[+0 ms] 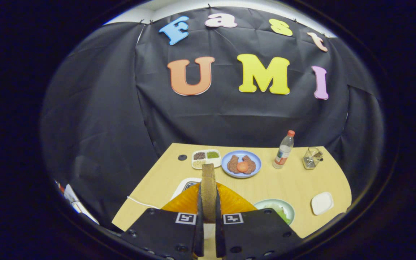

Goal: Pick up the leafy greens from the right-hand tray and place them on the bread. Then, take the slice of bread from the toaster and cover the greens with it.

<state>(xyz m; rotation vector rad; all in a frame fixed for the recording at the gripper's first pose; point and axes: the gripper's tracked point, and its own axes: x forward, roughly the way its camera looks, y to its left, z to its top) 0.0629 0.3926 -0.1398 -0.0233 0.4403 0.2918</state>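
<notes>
Pale wooden tabletop (294, 187) against black cloth wall. Left to right at far edge: white divided tray of dark, green and pale grains (206, 159); blue round plate with two brown patties and an orange slice (241, 164); clear plastic bottle with red cap (284, 150); small metal grater (312, 158).

Nearer: white toaster (185, 185), partly hidden, just left of fingers. Orange translucent plate (231, 202) directly below and ahead of fingers; lower bread and placed greens probably on it, hidden by gripper body. Pale green bowl holding leafy greens (279, 213) just right of fingers. Small white square dish (322, 203) further right.

Black two-finger gripper (208, 220) narrowed onto brown slice of bread (208, 191), both fingers pressing its faces, slice upright and edge-on above orange plate.

Risks:
- Release while upright: slice lands on edge and topples off plate.
- Tilt during lowering: shallow grip lets slice slip.
- Excess squeeze: soft crumb crushed.
- Blind descent: target hidden, cover offset from greens.
</notes>
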